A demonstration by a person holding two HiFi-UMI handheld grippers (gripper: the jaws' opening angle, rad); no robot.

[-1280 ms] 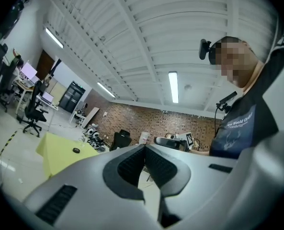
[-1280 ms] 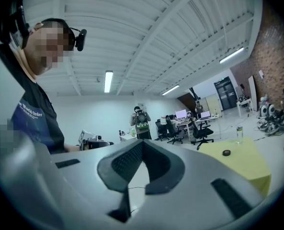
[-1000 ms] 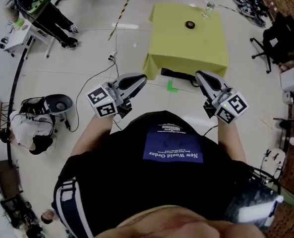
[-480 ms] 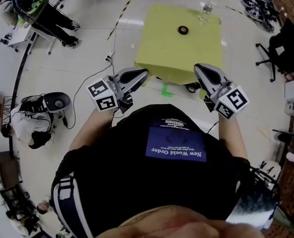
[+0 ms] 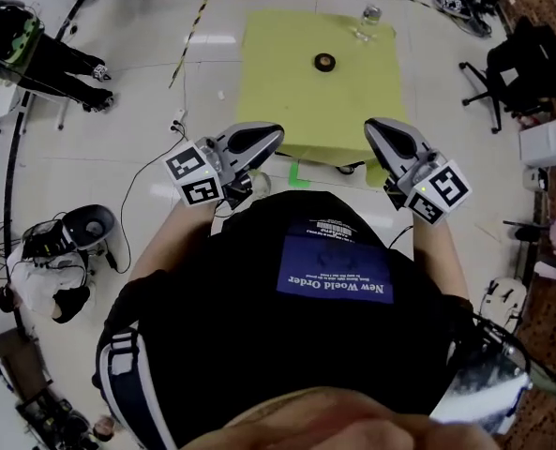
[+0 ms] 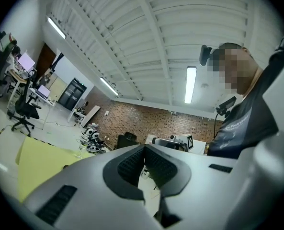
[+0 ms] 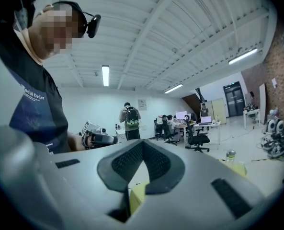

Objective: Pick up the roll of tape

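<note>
- At the far left of the head view, a person in dark clothes [image 5: 57, 54] stands at the upper left. Another person [image 5: 43, 275] crouches lower down beside a round grey machine [image 5: 97, 223]. A black cable [image 5: 132, 190] trails over the pale floor.
- Left of centre, the left gripper [image 5: 274, 133] is held in front of the wearer's chest. It points toward the top of the frame, with its marker cube [image 5: 193, 176] on the near end.
- In the left gripper view, its ribbed pads [image 6: 130, 166] meet at the tips. The jaws are closed with nothing between them.
- At top centre stands a table under a yellow-green cloth [image 5: 278, 82].
- The roll of tape [image 5: 325, 62] is a small dark ring lying flat on the upper middle of the cloth. It is well apart from both grippers.
- A clear bottle [image 5: 369, 17] stands near the table's upper right corner.
- Just below the table's near edge, a green mark [image 5: 301, 172] sits on the floor between the two grippers.
- Right of centre, the right gripper [image 5: 373, 127] also points toward the table, its tip over the cloth's near edge.
- The right gripper view shows its pads pressed together at the tips and gripping nothing, with a bit of the cloth visible behind them.
- At the upper right, a black office chair [image 5: 517, 64] stands on the floor.
</note>
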